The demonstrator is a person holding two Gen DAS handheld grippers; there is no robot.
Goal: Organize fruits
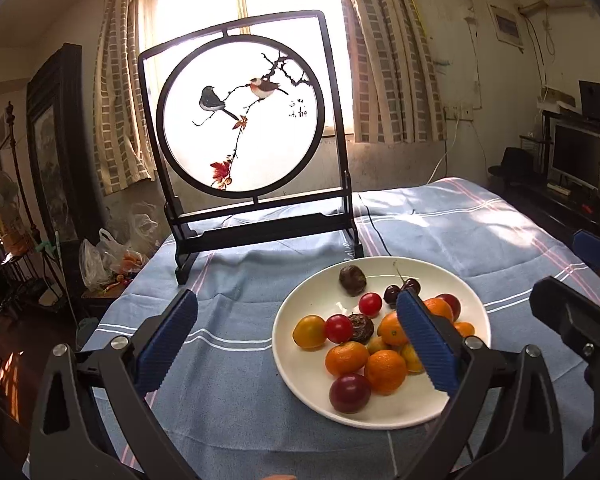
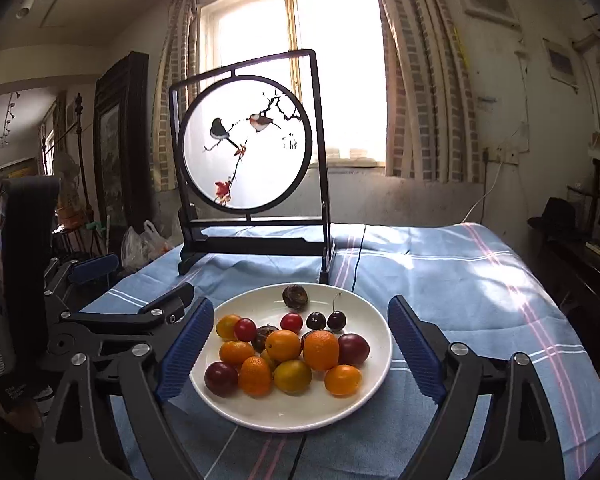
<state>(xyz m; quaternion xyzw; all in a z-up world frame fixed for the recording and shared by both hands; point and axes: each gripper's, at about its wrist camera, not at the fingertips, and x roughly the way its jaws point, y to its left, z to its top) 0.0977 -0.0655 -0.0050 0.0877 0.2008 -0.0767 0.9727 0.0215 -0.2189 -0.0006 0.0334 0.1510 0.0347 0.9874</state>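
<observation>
The white plate (image 2: 374, 384) of fruits (image 2: 288, 354) sits on the counter (image 2: 460, 280). The right gripper (image 2: 300, 354) holds its 2 fingers (image 2: 184, 354) wide apart, framing the plate without touching. The left gripper (image 1: 296, 344) is likewise spread, gripping nothing, with the plate mostly behind its right-hand finger (image 1: 426, 342).

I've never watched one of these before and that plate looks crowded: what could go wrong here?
The fruits are heaped together on the white plate, so pulling one tangerine out could set its neighbours rolling.

The two cherries are small and soft; the wide-open right gripper could bruise them.

The bird screen stands close behind the plate, so a careless reach might knock it.
</observation>
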